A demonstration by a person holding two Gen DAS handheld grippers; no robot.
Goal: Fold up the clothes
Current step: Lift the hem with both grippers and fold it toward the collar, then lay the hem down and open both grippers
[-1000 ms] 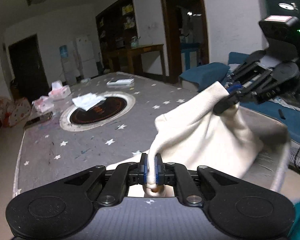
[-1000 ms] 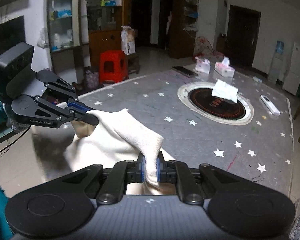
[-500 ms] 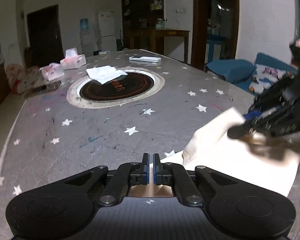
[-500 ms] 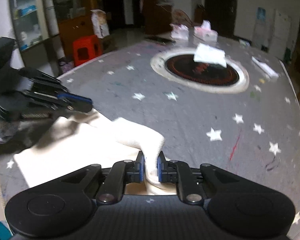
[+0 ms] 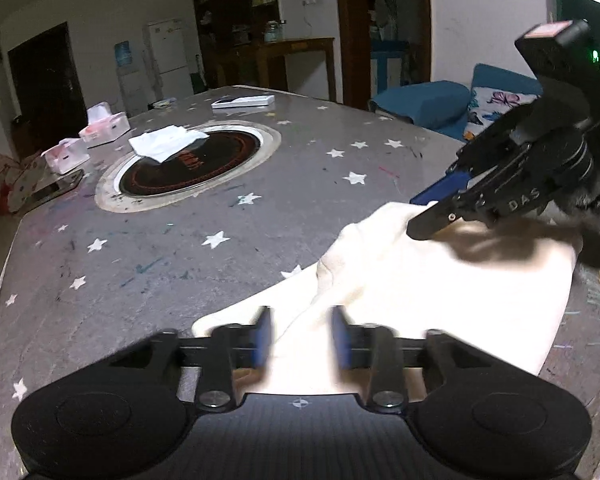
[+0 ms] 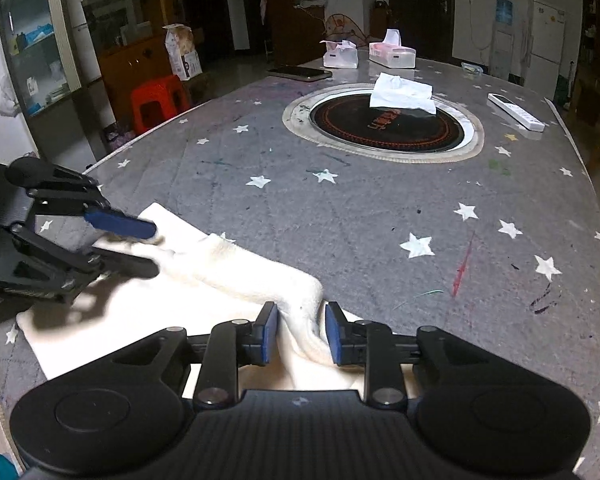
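**Item: cream garment, both tongs loosened over its raised fold**

Cream garment (image 5: pixel 420 288): spread flat on the near end of the grey star-patterned table (image 5: pixel 180 248), close to the edge. One ridge of cloth humped up along the far side, running between the two tools. Remainder lying smooth beneath it.

Left gripper (image 5: pixel 300 336): jaws standing apart, blurred in its own view. End of the cloth ridge lying in the gap, no pad seen pressing on it. In the right wrist view, seen from the side at the garment's left end (image 6: pixel 152 248), blue pad above and black finger below, clearly parted, tips at or just above the fabric.

Right gripper (image 6: pixel 300 332): jaws partly apart, having just been opening. Ridge of cloth upright between the blue pads (image 6: pixel 270 332), a thin gap visible on each side, so no hold. In the left wrist view, fingers parted over the garment's far corner (image 5: pixel 420 216).

Elsewhere on the table, well apart from the garment:
- round black hotplate inset (image 6: pixel 384 124) with pale rim, mid-table
- white tissue (image 6: pixel 402 92) lying on its far edge
- two tissue boxes (image 6: pixel 392 54) at the far end
- phone (image 6: pixel 300 73) beside them
- white remote (image 6: pixel 516 111) near the right edge

Beyond the table: red stool (image 6: pixel 158 98) on the floor.
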